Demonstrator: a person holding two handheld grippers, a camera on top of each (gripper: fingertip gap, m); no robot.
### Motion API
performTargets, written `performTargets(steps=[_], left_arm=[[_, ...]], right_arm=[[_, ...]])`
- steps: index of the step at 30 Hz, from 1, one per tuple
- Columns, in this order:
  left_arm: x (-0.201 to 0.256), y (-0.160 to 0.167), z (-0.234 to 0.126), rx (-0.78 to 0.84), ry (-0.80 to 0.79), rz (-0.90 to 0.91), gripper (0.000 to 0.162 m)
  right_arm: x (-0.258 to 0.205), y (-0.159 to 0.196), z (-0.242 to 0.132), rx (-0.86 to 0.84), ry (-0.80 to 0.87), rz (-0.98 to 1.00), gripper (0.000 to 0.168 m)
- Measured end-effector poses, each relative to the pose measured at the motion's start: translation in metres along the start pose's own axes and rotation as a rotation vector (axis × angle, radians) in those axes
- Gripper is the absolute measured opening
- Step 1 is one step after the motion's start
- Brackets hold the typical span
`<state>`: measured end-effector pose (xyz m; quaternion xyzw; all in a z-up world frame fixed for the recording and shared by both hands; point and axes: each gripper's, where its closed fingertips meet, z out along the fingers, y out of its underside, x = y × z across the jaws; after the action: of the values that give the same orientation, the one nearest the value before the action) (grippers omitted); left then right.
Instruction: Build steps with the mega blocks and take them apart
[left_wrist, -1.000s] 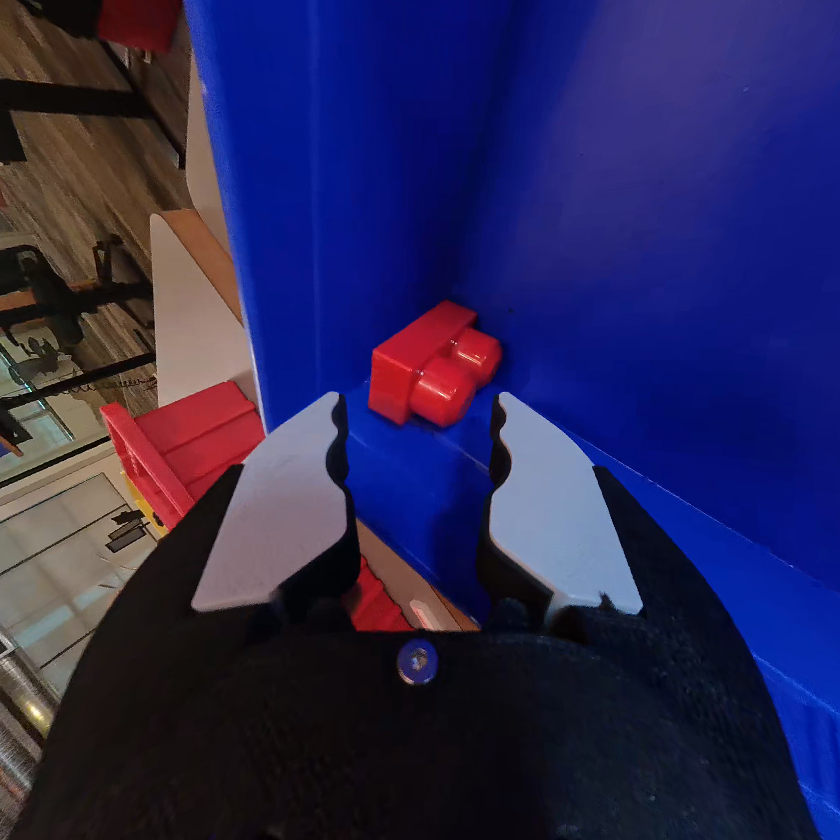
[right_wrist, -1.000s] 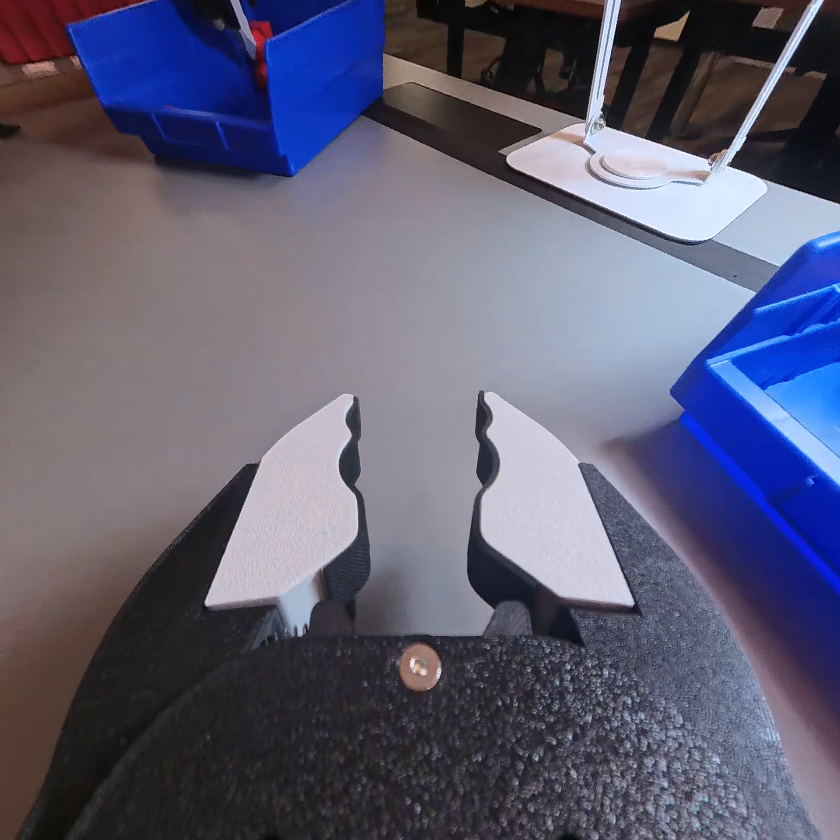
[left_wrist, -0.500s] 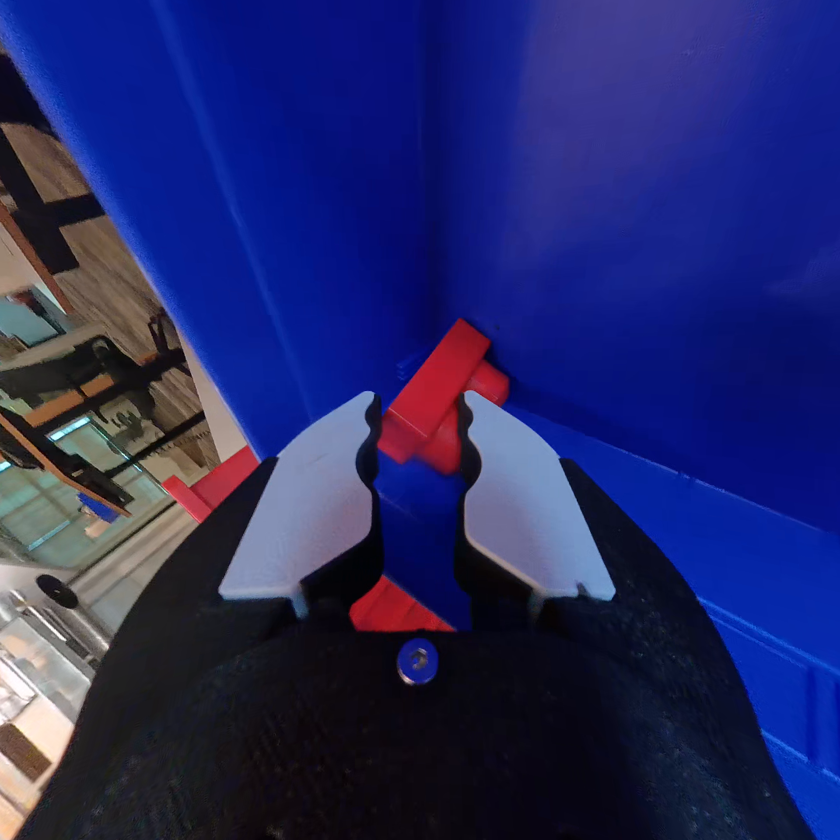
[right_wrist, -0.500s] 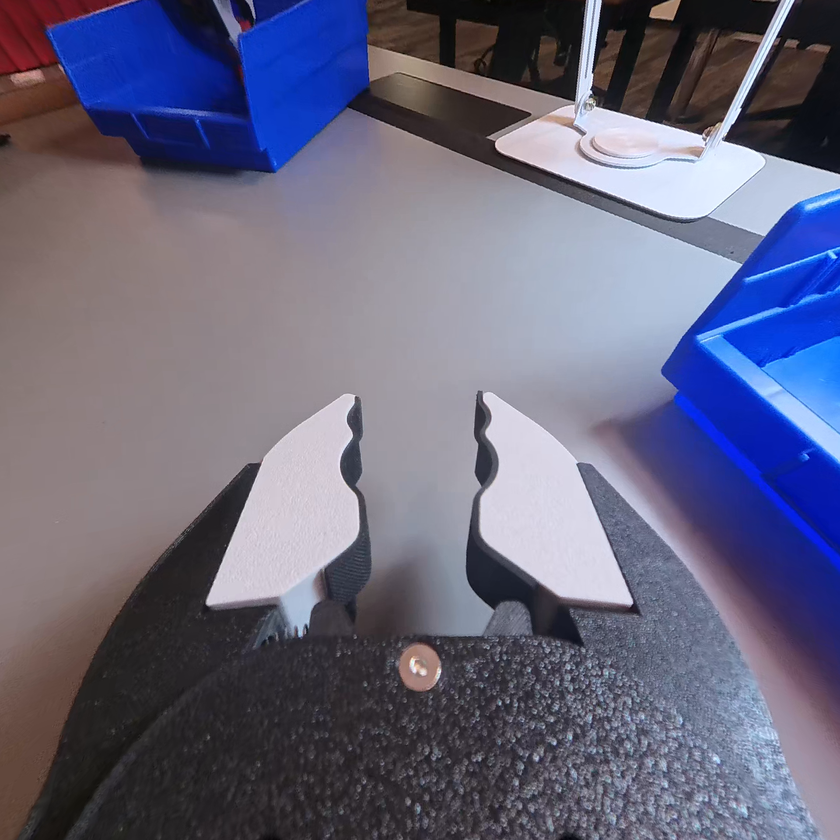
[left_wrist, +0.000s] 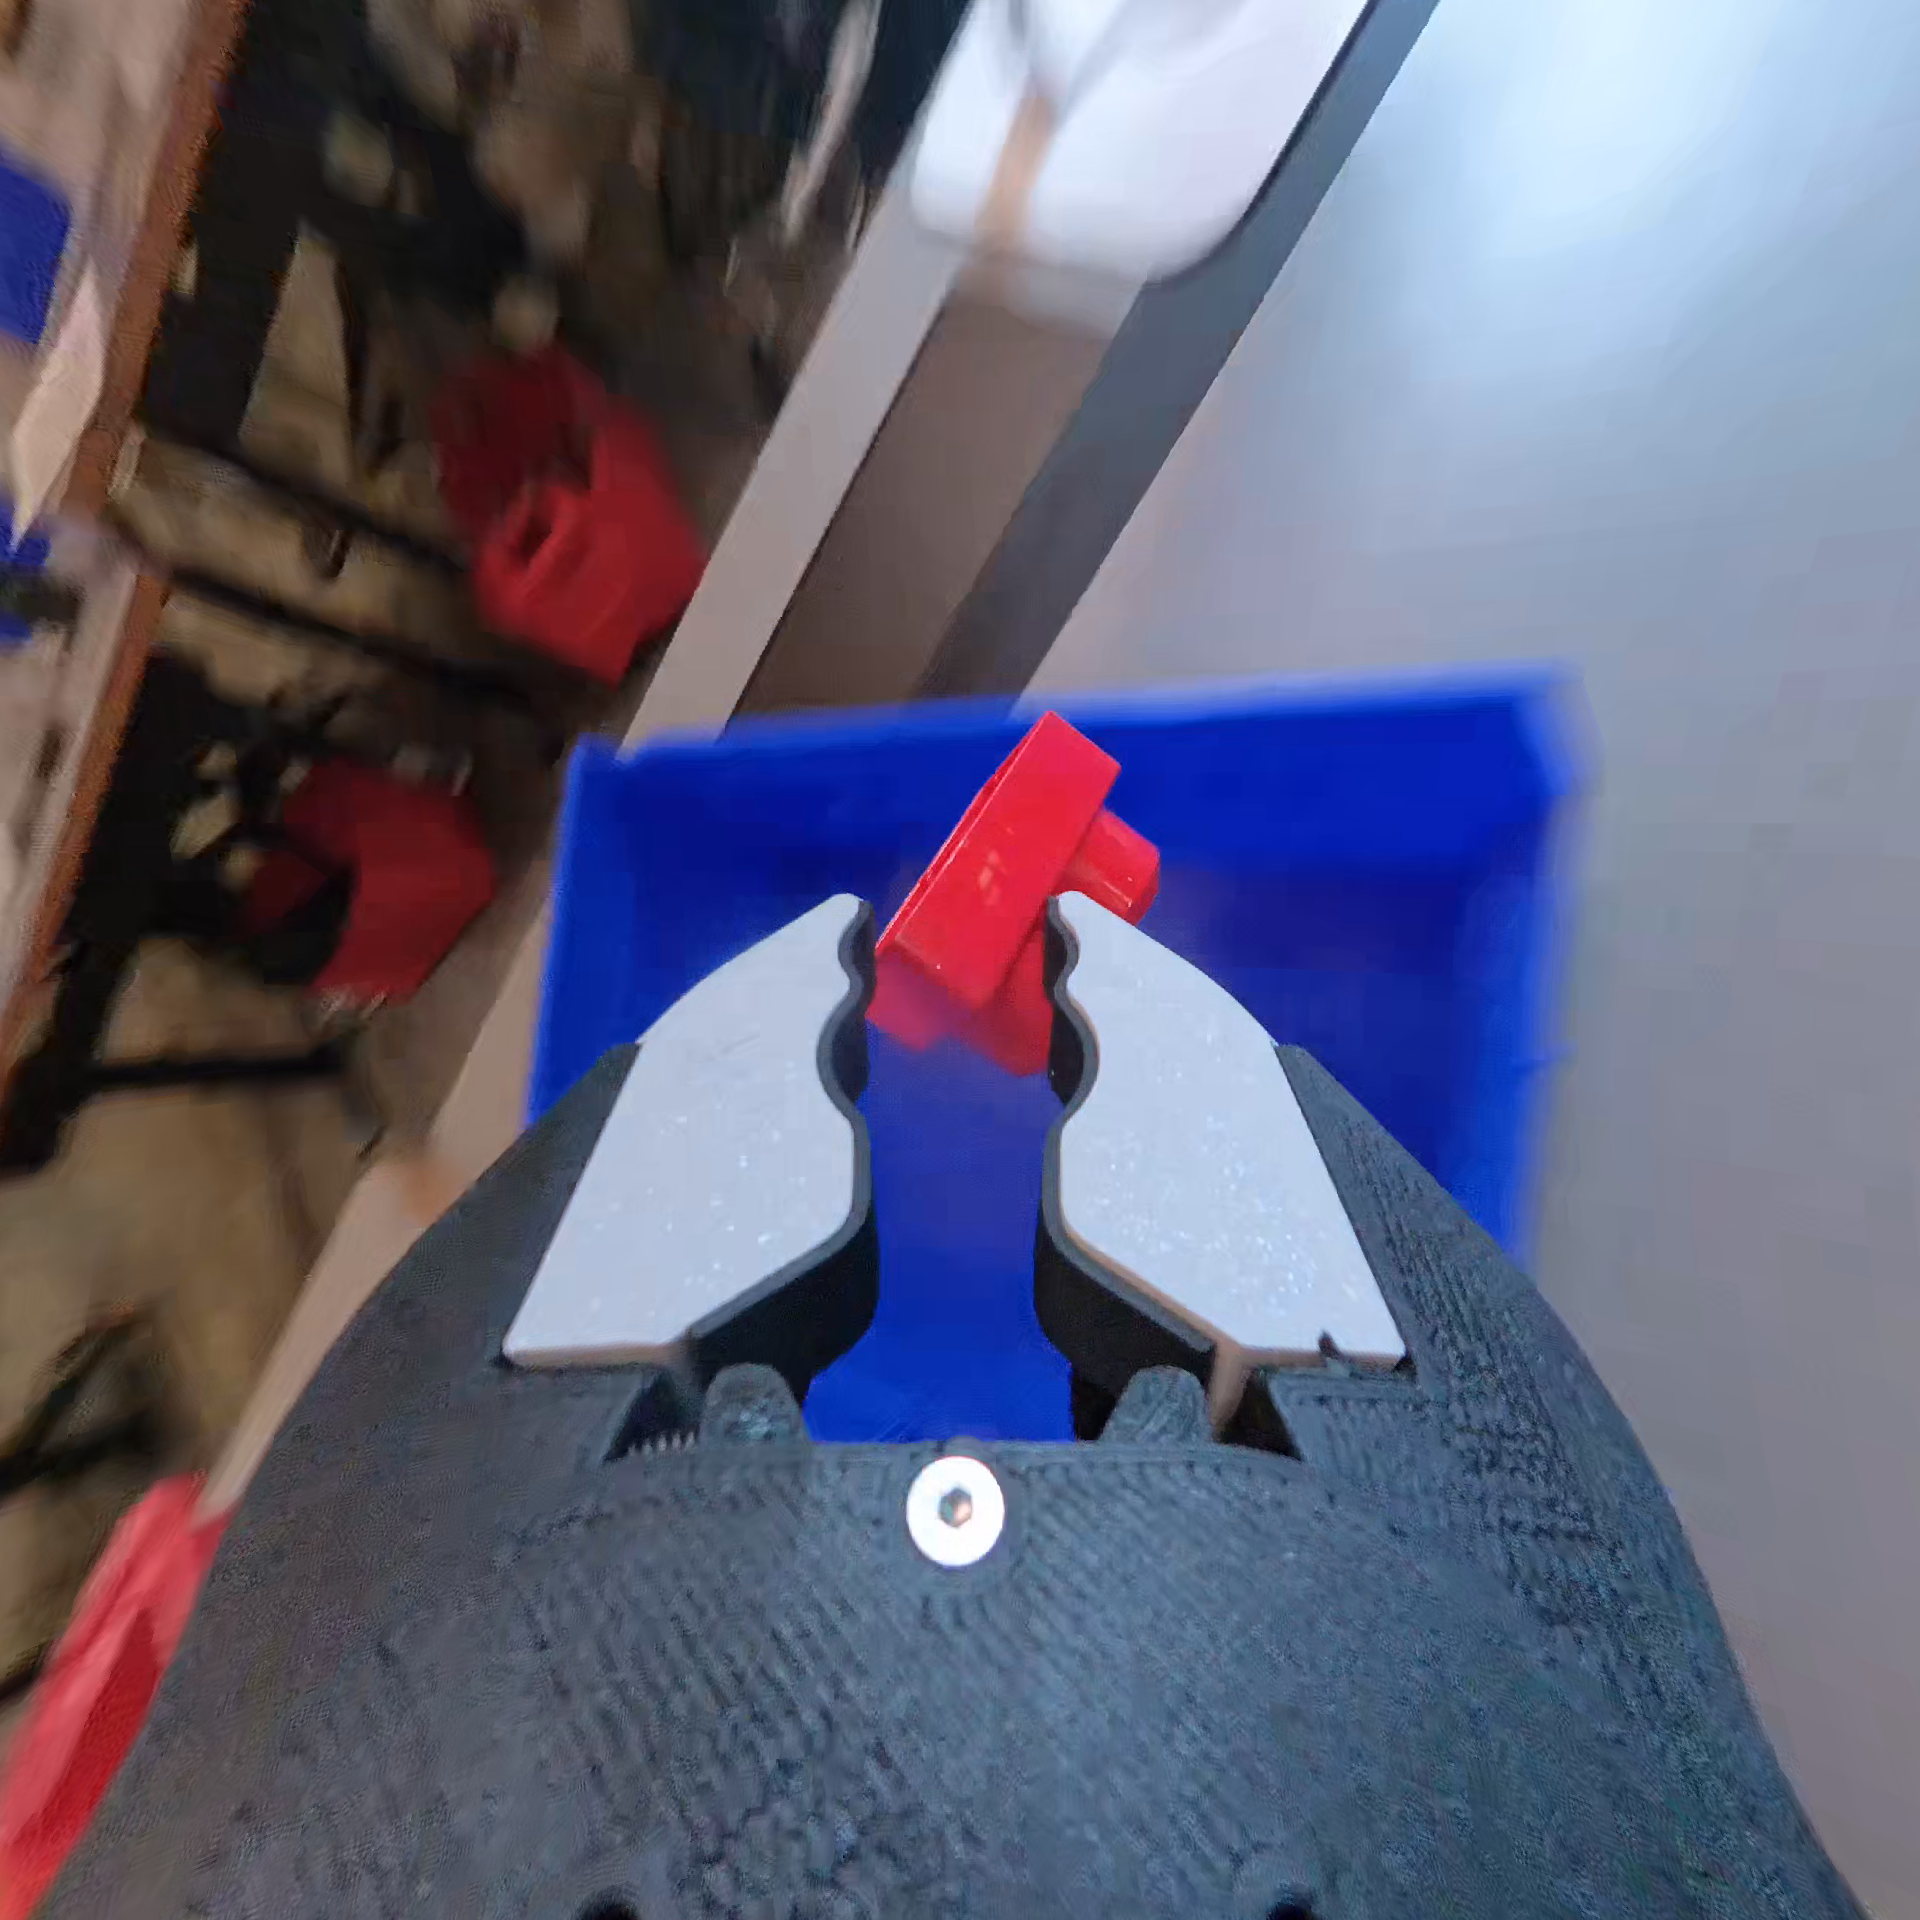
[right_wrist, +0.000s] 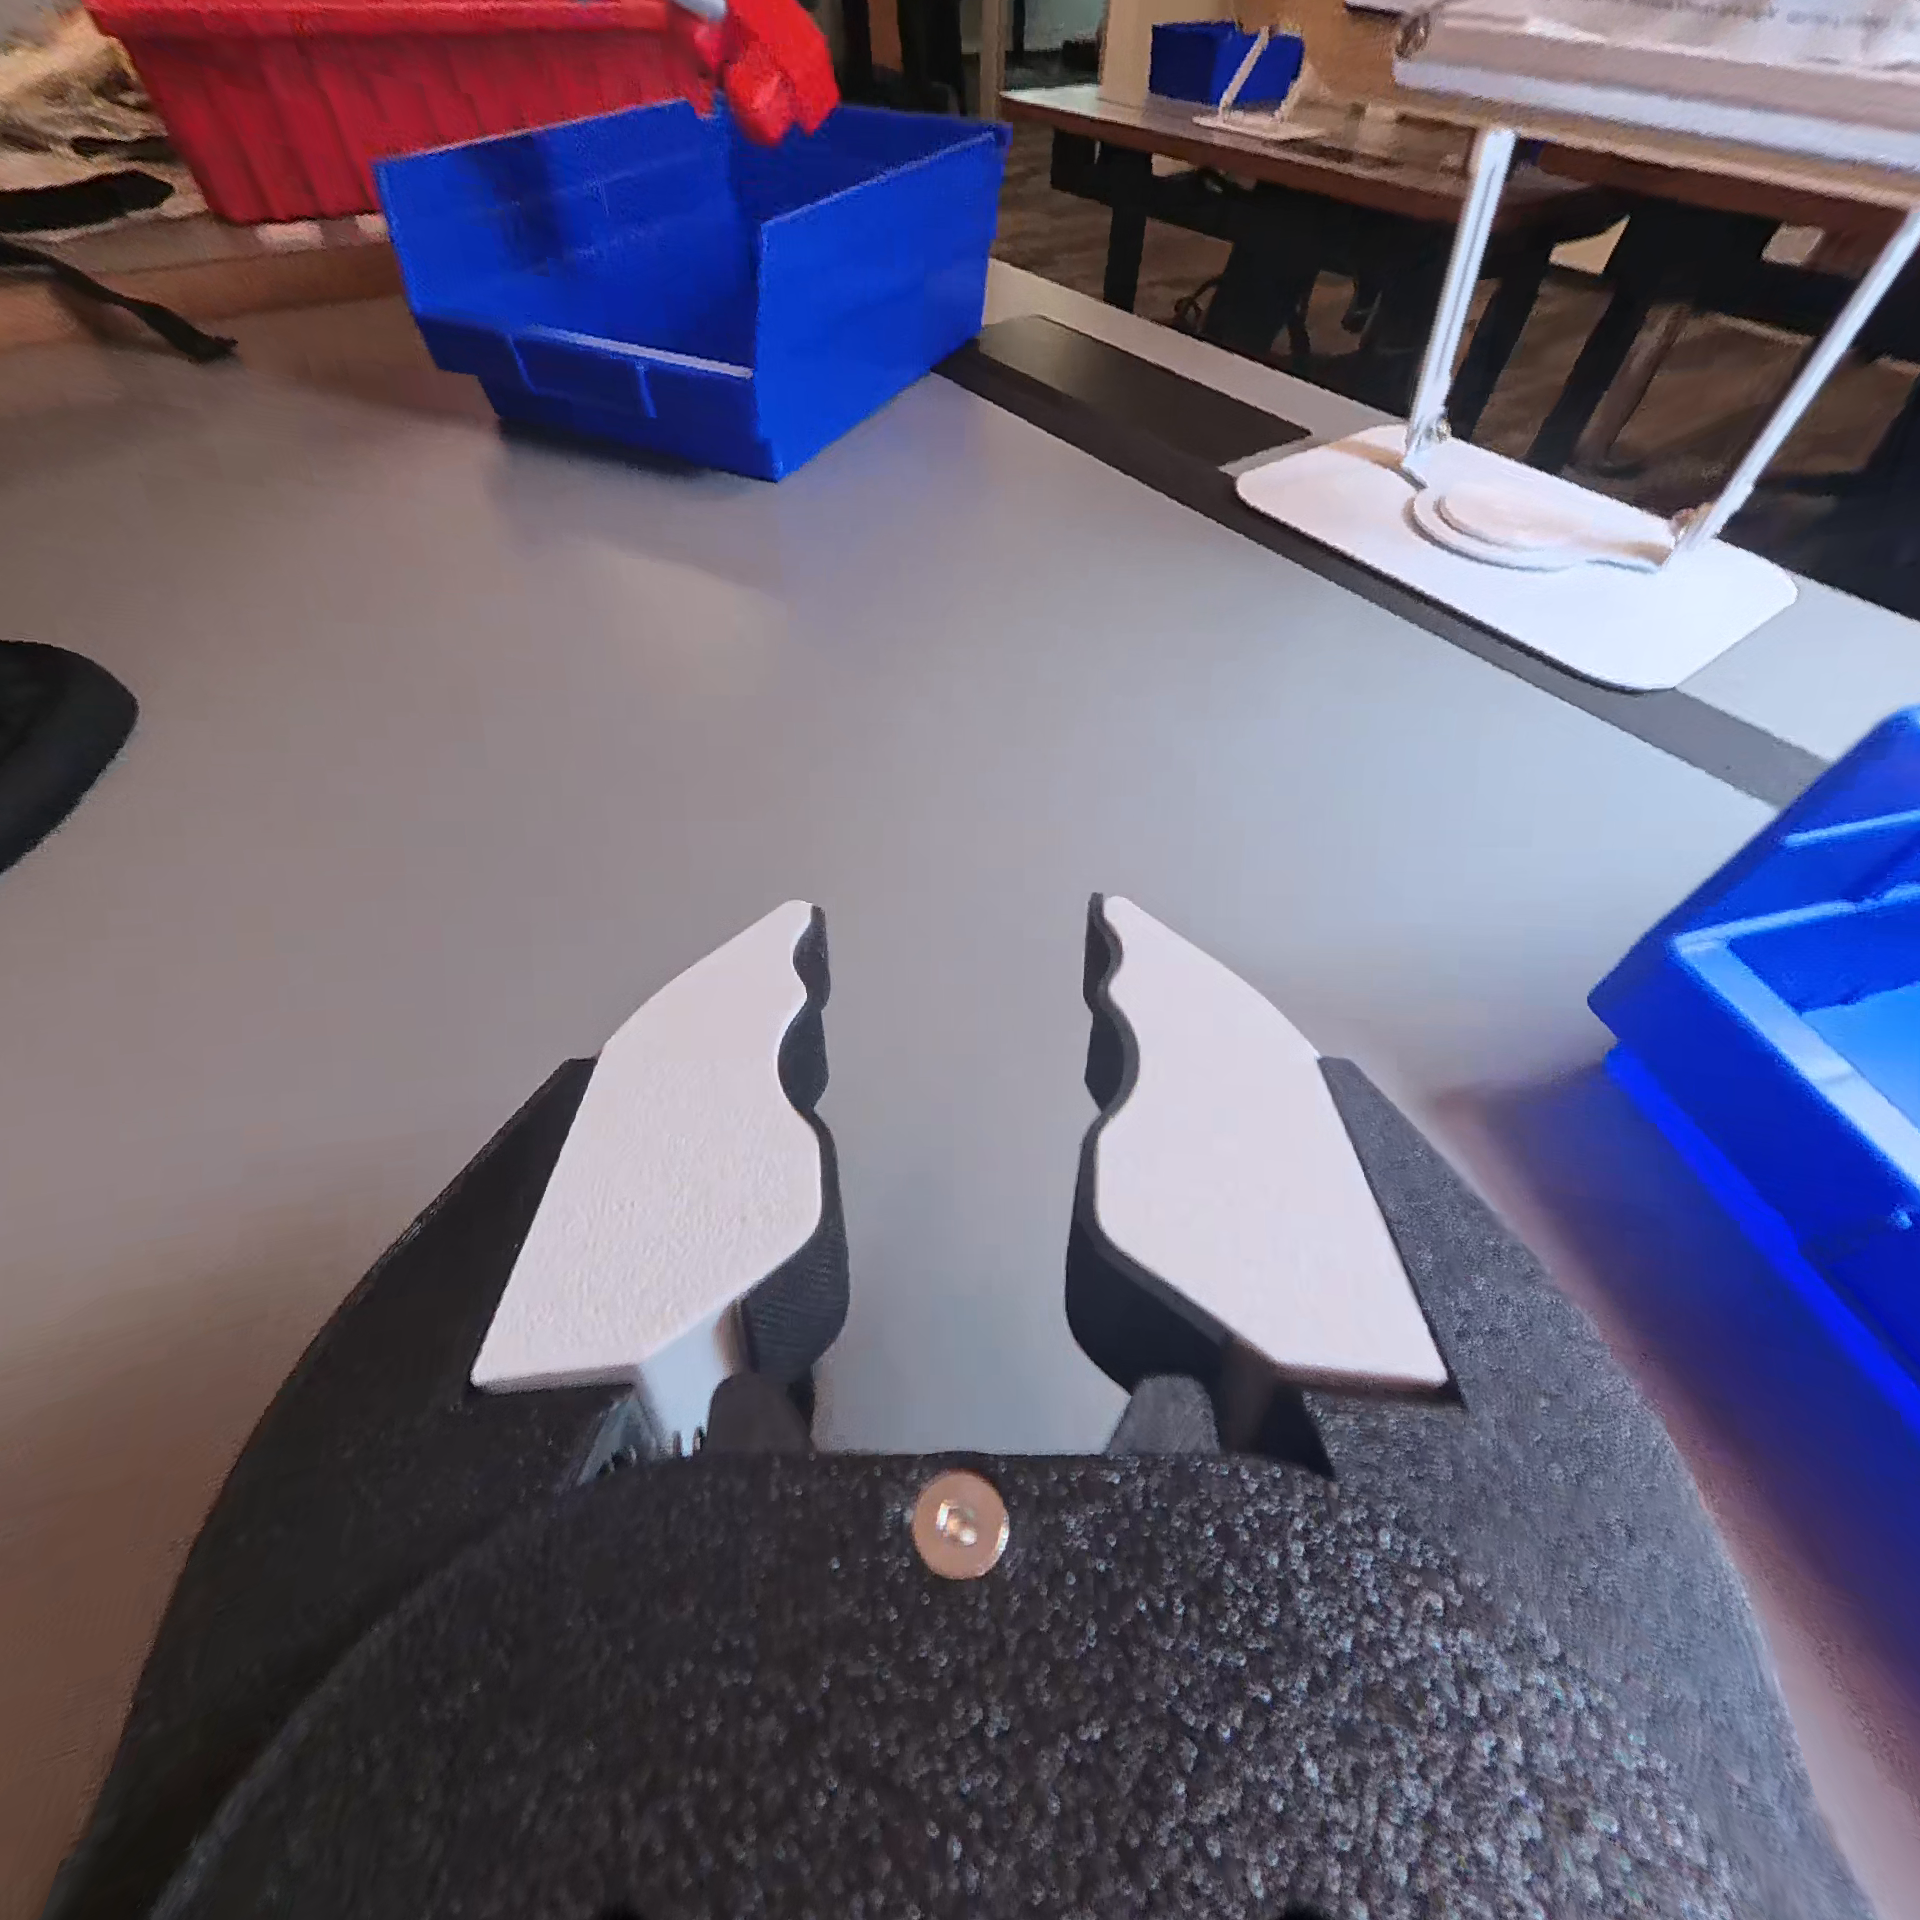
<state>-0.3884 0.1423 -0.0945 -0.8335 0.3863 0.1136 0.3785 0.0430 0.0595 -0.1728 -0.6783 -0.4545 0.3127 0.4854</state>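
My left gripper (left_wrist: 956, 914) is shut on a red mega block (left_wrist: 997, 883) and holds it tilted in the air above a blue bin (left_wrist: 1351, 862). In the right wrist view the same red block (right_wrist: 774, 68) hangs over that blue bin (right_wrist: 707, 281) at the far left of the grey table (right_wrist: 727, 707). My right gripper (right_wrist: 956, 920) is open and empty, low over the middle of the table.
A second blue bin (right_wrist: 1808, 1018) stands at the right edge. A white lamp base (right_wrist: 1517, 540) sits at the back right beside a black strip. A red crate (right_wrist: 395, 83) lies behind the far bin. Red stools (left_wrist: 571, 520) stand on the floor beyond the table. There is about 45 cm between the tips of the two grippers.
My left gripper has closed on the red block in the bin's corner and lifted it up out of the bin. My right gripper has stayed open and shifted only slightly.
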Motion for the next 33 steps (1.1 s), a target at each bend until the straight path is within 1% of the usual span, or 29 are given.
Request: performTargets(steps=[2, 4, 6, 8, 10, 13, 15, 17, 18, 19, 20, 21, 22, 23, 24, 26, 28, 29, 30, 31, 33], left_arm=[[0.051, -0.053, -0.025, 0.254, 0.146, -0.082, 0.031], [0.109, -0.092, -0.049, 0.449, 0.334, -0.166, 0.031], [0.166, -0.116, -0.063, 0.564, 0.507, -0.24, 0.031], [0.219, -0.13, -0.067, 0.624, 0.656, -0.316, 0.031], [0.264, -0.139, -0.062, 0.631, 0.791, -0.413, 0.031], [0.315, -0.15, -0.052, 0.634, 0.975, -0.56, 0.031], [0.344, -0.153, -0.045, 0.569, 1.083, -0.617, 0.031], [0.367, -0.156, -0.04, 0.512, 1.147, -0.643, 0.031], [0.376, -0.158, -0.04, 0.487, 1.174, -0.641, 0.031], [0.384, -0.16, -0.04, 0.467, 1.198, -0.637, 0.031], [0.391, -0.162, -0.041, 0.45, 1.221, -0.632, 0.031], [0.395, -0.163, -0.043, 0.438, 1.234, -0.625, 0.031], [0.395, -0.164, -0.042, 0.443, 1.218, -0.599, 0.031], [0.391, -0.164, -0.044, 0.469, 1.201, -0.57, 0.028], [0.382, -0.165, -0.044, 0.499, 1.165, -0.556, 0.029], [0.358, -0.163, -0.043, 0.541, 1.053, -0.519, 0.039], [0.331, -0.157, -0.043, 0.572, 0.908, -0.455, 0.044], [0.316, -0.151, -0.043, 0.576, 0.827, -0.42, 0.045], [0.3, -0.145, -0.043, 0.574, 0.743, -0.388, 0.045], [0.282, -0.138, -0.044, 0.567, 0.653, -0.359, 0.044], [0.237, -0.123, -0.049, 0.557, 0.472, -0.331, 0.037]], right_arm=[[-0.007, -0.003, 0.0, 0.01, 0.005, -0.071, 0.049], [-0.016, -0.005, 0.0, 0.02, 0.015, -0.166, 0.05], [-0.029, -0.008, 0.0, 0.037, 0.018, -0.281, 0.051], [-0.044, -0.011, 0.0, 0.057, 0.02, -0.425, 0.051], [-0.058, -0.013, 0.001, 0.079, 0.038, -0.593, 0.055], [-0.076, -0.014, 0.003, 0.109, 0.089, -0.845, 0.068], [-0.085, -0.018, 0.002, 0.147, 0.156, -1.004, 0.074], [-0.097, -0.021, 0.0, 0.198, 0.19, -1.125, 0.075], [-0.103, -0.021, 0.0, 0.212, 0.19, -1.169, 0.072], [-0.107, -0.018, 0.002, 0.21, 0.188, -1.211, 0.062], [-0.11, -0.015, 0.004, 0.199, 0.194, -1.251, 0.044], [-0.111, -0.011, 0.004, 0.19, 0.19, -1.272, 0.04], [-0.113, -0.009, 0.004, 0.181, 0.165, -1.25, 0.038], [-0.114, -0.008, 0.003, 0.168, 0.127, -1.176, 0.038], [-0.112, -0.008, 0.003, 0.149, 0.082, -1.061, 0.038], [-0.103, 0.001, 0.007, 0.048, -0.049, -0.763, 0.038], [-0.092, 0.026, 0.013, -0.14, -0.171, -0.468, 0.037], [-0.087, 0.041, 0.014, -0.235, -0.213, -0.369, 0.038], [-0.083, 0.05, 0.014, -0.297, -0.229, -0.315, 0.038], [-0.079, 0.055, 0.013, -0.324, -0.221, -0.3, 0.038], [-0.071, 0.058, 0.012, -0.353, -0.186, -0.319, 0.039]])
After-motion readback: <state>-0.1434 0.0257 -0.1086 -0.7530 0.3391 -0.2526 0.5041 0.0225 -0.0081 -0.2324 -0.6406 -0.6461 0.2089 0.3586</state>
